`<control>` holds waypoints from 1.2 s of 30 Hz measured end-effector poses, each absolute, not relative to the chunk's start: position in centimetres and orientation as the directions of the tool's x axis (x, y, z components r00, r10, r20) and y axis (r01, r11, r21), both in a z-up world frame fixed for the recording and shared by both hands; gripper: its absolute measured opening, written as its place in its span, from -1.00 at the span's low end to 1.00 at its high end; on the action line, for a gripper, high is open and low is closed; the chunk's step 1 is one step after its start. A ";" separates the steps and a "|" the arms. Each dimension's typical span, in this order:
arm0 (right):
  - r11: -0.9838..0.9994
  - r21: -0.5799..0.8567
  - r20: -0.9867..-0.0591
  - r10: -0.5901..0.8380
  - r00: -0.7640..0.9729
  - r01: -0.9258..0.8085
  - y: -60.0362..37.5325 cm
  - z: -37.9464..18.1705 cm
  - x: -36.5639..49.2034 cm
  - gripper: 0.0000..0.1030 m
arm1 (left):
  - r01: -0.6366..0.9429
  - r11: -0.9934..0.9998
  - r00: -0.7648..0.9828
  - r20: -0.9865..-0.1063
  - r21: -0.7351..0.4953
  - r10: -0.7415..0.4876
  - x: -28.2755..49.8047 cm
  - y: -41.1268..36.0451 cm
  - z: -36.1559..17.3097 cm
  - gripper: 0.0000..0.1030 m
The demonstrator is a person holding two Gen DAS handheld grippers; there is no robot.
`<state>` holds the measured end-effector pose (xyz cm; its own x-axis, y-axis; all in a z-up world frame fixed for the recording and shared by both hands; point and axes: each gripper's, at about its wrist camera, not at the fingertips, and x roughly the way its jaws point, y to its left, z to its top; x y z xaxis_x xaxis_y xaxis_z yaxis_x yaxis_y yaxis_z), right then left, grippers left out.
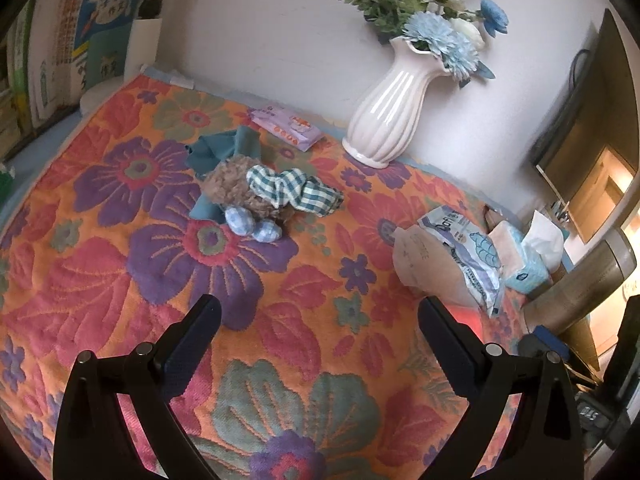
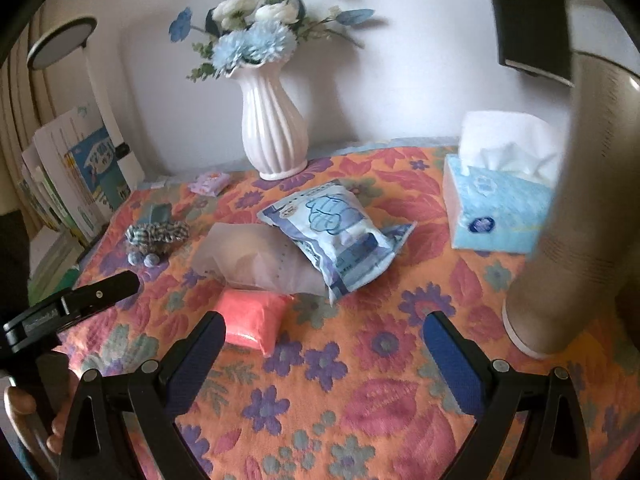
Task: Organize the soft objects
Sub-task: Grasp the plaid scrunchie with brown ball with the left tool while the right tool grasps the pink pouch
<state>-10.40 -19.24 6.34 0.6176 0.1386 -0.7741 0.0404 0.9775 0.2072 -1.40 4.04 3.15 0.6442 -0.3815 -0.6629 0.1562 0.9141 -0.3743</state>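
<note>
A brown plush toy (image 1: pixel 236 190) with blue checked feet lies on the floral cloth, a checked green-white cloth (image 1: pixel 292 190) draped over it and a teal cloth (image 1: pixel 222 148) behind it. The same heap (image 2: pixel 154 238) shows small at the left of the right wrist view. A blue-white soft pack (image 2: pixel 340 236) leans on a pale translucent bag (image 2: pixel 256 260), and a pink soft pad (image 2: pixel 254 320) lies in front of them. My left gripper (image 1: pixel 320 316) hovers open, short of the plush toy. My right gripper (image 2: pixel 324 334) is open just behind the pink pad. Both hold nothing.
A white ribbed vase (image 1: pixel 386 116) with blue flowers stands by the wall. A purple wipes pack (image 1: pixel 286 126) lies near it. A blue tissue box (image 2: pixel 496 208) and a tall beige cylinder (image 2: pixel 576 184) stand at the right. Books (image 1: pixel 60 48) line the left edge.
</note>
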 end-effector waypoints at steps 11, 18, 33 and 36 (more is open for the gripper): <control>0.917 0.393 -0.852 0.393 0.345 -0.072 -17.4 4.3 -8.5 0.92 | 0.254 0.951 0.644 -0.703 -0.175 -0.301 -2.0 3.5 8.4 0.86; 0.951 0.288 -0.890 0.308 0.335 -0.109 -14.6 2.5 -4.8 0.92 | 0.246 0.957 0.635 -0.720 -0.154 -0.279 2.5 5.9 8.1 0.85; 0.912 0.196 -0.886 0.322 0.334 -0.361 -11.7 4.0 -7.0 0.69 | 0.257 0.966 0.713 -0.668 -0.035 -0.214 6.2 2.6 4.7 -0.17; 0.922 0.204 -0.900 0.308 0.307 -0.328 -11.8 3.5 -5.3 0.69 | 0.251 0.959 0.715 -0.642 -0.134 -0.277 6.1 4.5 5.0 -0.53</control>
<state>-5.29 -11.81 3.48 0.3072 0.3084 -0.9003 -0.3275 0.9225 0.2043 6.11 4.48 5.03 0.7145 -0.2774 -0.6423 0.2512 0.9585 -0.1344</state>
